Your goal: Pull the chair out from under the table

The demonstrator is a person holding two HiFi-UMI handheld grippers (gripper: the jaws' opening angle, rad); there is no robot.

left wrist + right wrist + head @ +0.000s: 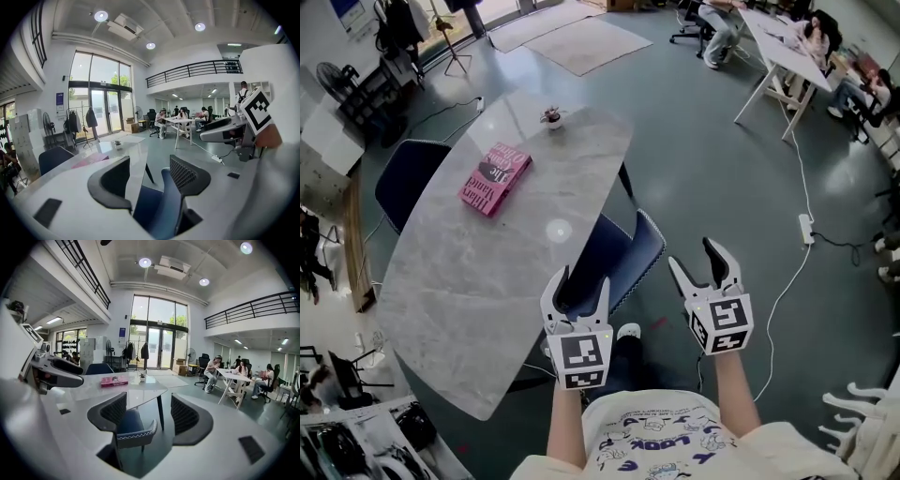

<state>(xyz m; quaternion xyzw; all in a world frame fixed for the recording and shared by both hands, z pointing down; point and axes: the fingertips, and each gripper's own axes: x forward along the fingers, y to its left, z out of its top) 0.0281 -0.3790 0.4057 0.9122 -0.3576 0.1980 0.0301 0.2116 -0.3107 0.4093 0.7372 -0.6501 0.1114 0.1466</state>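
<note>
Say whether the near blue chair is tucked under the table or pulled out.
Tucked in: the blue chair sits partly under the marble table, only its back part showing.

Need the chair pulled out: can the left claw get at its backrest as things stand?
Likely yes: the open left claw faces the chair backrest, clear of the table, nothing between.

Navy chair (623,253), grey marbled table (487,272), pink book (494,178)
</note>
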